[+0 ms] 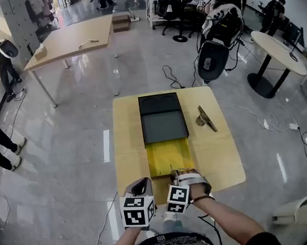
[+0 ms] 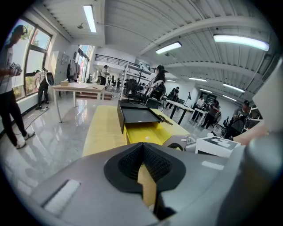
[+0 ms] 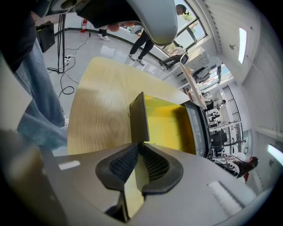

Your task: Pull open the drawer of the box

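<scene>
Right of drawer: metal tool.

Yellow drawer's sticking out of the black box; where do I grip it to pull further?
Pinch the dark front panel at its top edge, coming from the near side of the table: it stands upright and thin, so jaws can straddle it.

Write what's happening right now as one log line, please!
drawer far out of black box | right gripper shut on drawer front | left gripper shut, empty, beside it
</scene>
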`<state>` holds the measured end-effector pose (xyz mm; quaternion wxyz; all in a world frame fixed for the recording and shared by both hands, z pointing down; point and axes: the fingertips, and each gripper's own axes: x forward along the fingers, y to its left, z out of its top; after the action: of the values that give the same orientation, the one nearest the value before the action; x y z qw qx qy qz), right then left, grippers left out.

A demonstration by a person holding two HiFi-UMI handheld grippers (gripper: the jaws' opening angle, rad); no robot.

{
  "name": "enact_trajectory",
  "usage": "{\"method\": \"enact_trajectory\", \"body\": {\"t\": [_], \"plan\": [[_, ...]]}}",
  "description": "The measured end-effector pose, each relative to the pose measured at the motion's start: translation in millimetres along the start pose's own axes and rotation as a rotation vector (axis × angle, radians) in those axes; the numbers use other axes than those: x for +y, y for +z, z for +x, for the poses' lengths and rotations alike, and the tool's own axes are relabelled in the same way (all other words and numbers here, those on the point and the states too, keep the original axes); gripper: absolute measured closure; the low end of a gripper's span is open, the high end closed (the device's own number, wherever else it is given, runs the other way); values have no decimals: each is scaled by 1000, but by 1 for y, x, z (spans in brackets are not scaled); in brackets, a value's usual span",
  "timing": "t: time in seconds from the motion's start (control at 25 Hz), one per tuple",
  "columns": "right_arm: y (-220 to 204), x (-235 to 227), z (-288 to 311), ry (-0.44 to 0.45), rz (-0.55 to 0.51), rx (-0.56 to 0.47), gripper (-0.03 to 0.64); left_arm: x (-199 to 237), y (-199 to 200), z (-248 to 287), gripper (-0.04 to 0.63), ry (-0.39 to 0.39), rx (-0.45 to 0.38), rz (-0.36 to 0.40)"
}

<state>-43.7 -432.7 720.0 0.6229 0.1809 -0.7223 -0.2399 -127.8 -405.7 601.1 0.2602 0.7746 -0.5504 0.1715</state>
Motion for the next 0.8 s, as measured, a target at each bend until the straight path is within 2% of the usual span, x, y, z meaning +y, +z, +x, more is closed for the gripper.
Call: {"method": "enact_trajectory", "body": {"t": [0.16,0.4,0.56,0.8], "plan": [[-6,22,-16,4,-5,3,571,-14,-14,-14,584,-2,3,4],[4,28,-50,13,-6,6,571,-22,-3,-45,584,-8,3,4],[-2,49,-55,11,-14,9,571,-30,-18,-49,584,-11,-3,7],[4,48,-66,15,-16,8,571,-30,-12,-57,584,-16,1,7]]}}
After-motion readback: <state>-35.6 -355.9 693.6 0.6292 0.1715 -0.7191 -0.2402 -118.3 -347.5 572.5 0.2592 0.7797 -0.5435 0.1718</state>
